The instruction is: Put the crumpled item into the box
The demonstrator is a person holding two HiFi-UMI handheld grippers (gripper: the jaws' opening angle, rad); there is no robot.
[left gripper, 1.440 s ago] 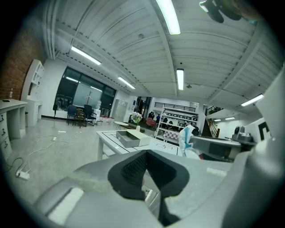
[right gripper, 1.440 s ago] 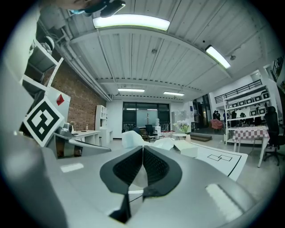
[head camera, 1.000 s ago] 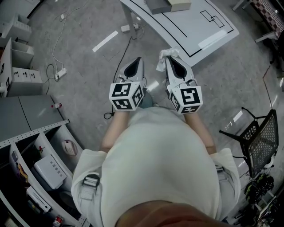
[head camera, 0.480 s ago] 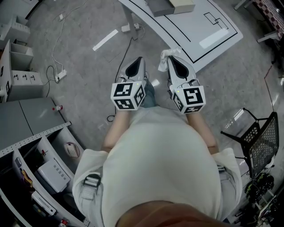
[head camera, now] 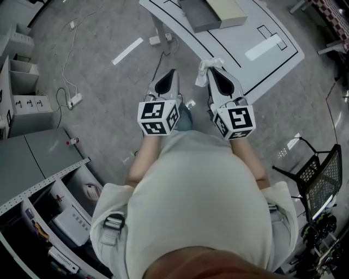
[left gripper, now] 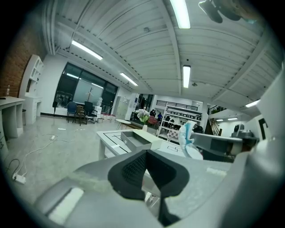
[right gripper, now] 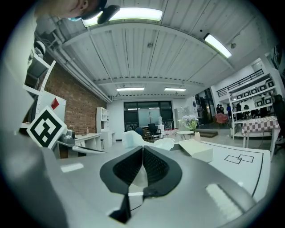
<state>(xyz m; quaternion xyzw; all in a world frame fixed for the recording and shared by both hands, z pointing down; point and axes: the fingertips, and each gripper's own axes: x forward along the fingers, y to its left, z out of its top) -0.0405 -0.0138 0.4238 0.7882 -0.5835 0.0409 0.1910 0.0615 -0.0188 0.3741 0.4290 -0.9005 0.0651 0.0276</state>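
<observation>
The white crumpled item [head camera: 203, 70] sticks out from the tips of my right gripper [head camera: 210, 72], which is shut on it. In the right gripper view its white folds [right gripper: 147, 143] bulge past the closed jaws. My left gripper [head camera: 171, 73] is held beside it, shut and empty; in the left gripper view its jaws [left gripper: 146, 153] meet, with the item [left gripper: 187, 138] off to the right. The grey open box [head camera: 199, 13] with its beige lid [head camera: 228, 11] stands on the white table [head camera: 262, 38] ahead of both grippers. It also shows as the box [left gripper: 133, 140].
Grey shelving with devices [head camera: 65, 223] fills the lower left. A black mesh chair [head camera: 319, 169] stands at the right. Cables and a power strip [head camera: 73, 99] lie on the floor, as does a white strip [head camera: 126, 50]. Table legs [head camera: 158, 27] stand ahead.
The table and box have slid further into the head view, so I stand nearer to them. Both grippers stay side by side, the right one still shut on the item.
</observation>
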